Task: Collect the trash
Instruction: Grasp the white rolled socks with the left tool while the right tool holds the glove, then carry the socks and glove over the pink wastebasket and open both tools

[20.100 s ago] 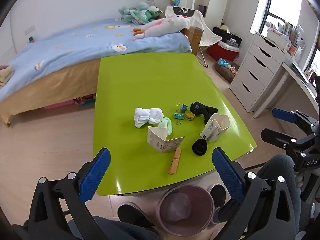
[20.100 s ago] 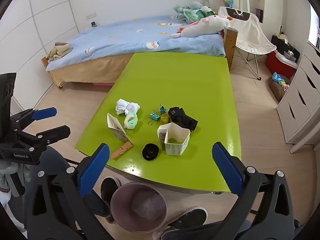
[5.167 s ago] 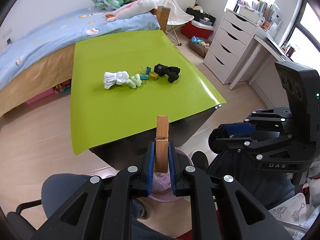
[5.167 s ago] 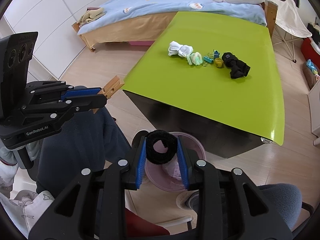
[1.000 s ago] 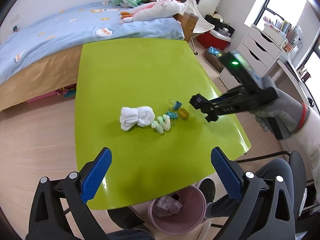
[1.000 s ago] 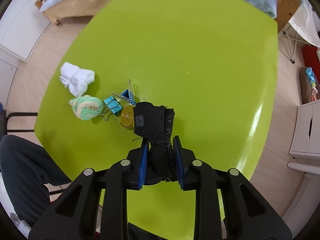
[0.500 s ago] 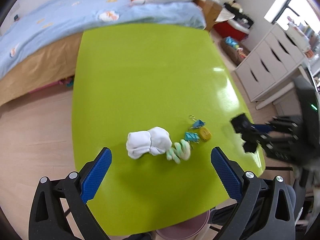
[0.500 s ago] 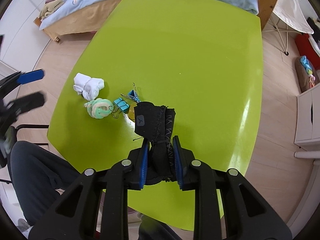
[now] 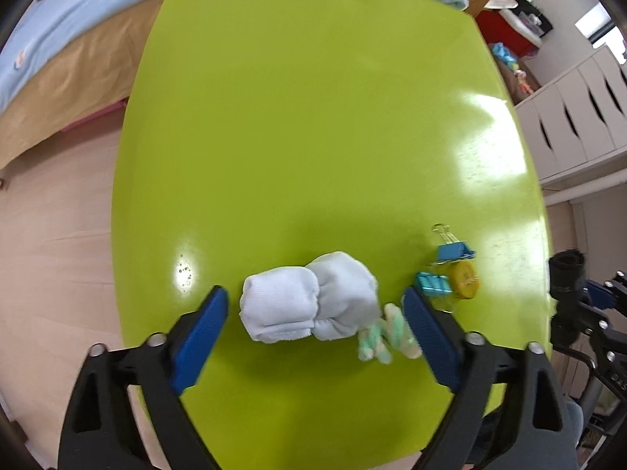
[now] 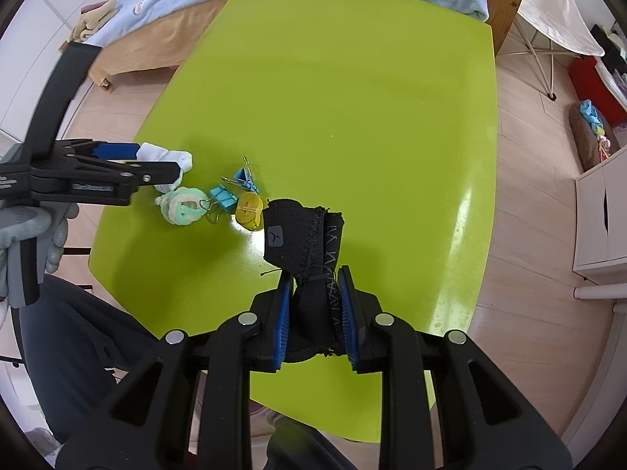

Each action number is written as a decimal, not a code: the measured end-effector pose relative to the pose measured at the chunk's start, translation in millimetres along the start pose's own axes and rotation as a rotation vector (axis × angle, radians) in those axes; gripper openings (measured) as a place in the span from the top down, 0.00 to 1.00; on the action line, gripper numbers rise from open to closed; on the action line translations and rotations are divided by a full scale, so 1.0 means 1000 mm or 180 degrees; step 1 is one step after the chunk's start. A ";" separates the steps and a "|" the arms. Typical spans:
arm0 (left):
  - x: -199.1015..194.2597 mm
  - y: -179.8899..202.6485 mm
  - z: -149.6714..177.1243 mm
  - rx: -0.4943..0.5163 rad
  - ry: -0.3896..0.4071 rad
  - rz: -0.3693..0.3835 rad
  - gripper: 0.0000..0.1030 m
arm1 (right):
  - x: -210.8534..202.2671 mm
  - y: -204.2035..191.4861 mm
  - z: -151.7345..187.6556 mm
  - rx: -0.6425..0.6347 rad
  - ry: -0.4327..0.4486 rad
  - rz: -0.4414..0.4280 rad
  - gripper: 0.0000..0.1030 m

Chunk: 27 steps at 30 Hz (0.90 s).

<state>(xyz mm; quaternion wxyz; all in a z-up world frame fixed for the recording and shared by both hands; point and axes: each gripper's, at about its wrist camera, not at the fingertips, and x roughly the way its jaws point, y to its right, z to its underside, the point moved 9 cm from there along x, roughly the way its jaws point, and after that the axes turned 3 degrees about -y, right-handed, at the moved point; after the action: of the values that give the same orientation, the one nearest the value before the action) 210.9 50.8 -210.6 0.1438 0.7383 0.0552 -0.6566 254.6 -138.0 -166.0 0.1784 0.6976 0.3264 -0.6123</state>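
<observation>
White rolled socks (image 9: 309,301) lie low in the centre of the left wrist view on the green table (image 9: 313,117), between the blue pads of the left gripper (image 9: 313,309), whose jaws stand wide apart on either side without touching them. Just right of the socks, a mint-and-white roll (image 9: 386,337) sits against the right pad, and beyond it lie blue binder clips (image 9: 443,270) and a yellow tape roll (image 9: 464,280). At the right edge of that frame the right gripper (image 9: 580,297) shows with a black fabric piece (image 9: 566,270) in it. In the right wrist view, the right gripper (image 10: 315,293) fills the lower centre, its jaws clamped on the black fabric piece (image 10: 303,235), which sticks up above the table (image 10: 352,78). At mid-left the left gripper (image 10: 129,164) reaches over the white socks (image 10: 172,160), with the mint roll (image 10: 182,205), clips (image 10: 225,196) and yellow tape roll (image 10: 250,205) just to their right.
</observation>
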 end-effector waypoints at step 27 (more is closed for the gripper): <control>-0.072 0.016 0.026 0.0517 0.0710 -0.0006 0.61 | -0.028 -0.030 0.004 -0.0050 0.0406 0.0017 0.78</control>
<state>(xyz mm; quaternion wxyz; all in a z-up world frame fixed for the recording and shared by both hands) 180.9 36.4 -139.5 0.0759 0.8160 0.0182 -0.5728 230.6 -125.2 -135.3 0.1644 0.7347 0.3400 -0.5635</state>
